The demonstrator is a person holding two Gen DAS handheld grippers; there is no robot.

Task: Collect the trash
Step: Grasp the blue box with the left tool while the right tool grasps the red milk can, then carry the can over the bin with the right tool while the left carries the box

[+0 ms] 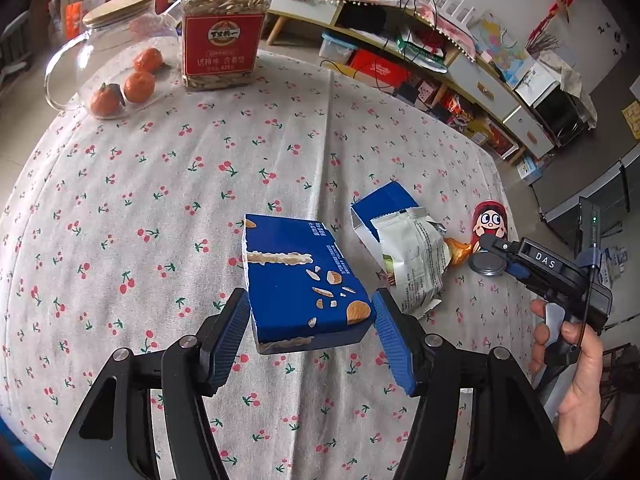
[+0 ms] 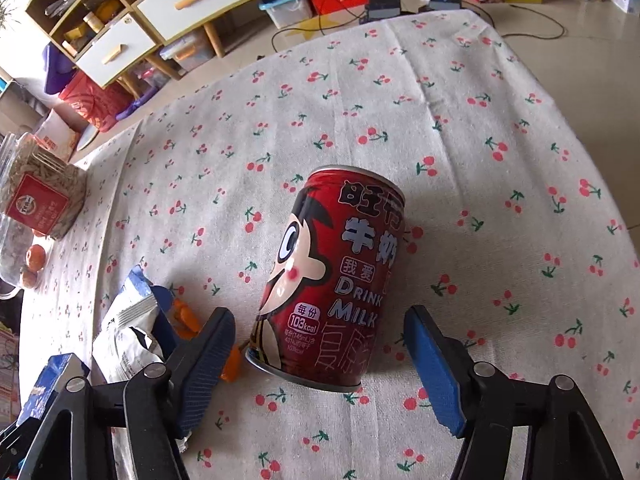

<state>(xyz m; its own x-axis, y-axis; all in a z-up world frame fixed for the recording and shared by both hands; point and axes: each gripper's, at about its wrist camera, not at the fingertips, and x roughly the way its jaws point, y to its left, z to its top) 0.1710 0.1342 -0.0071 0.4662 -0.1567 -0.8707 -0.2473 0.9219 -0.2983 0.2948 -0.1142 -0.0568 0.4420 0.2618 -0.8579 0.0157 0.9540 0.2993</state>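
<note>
The left hand-held gripper (image 1: pixel 310 328) is clamped on a blue box (image 1: pixel 302 280), lifted off the surface (image 1: pixel 160 200). Right of the box lies a white wrapper (image 1: pixel 412 260). Further right, the right hand-held gripper (image 2: pixel 320 354) has its pads apart around a red milk can (image 2: pixel 332 276), not touching it.

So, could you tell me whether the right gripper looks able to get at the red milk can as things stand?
Probably yes. The red milk can lies on its side between the right gripper's spread fingers, with visible gaps on both sides and nothing in the way.
</note>
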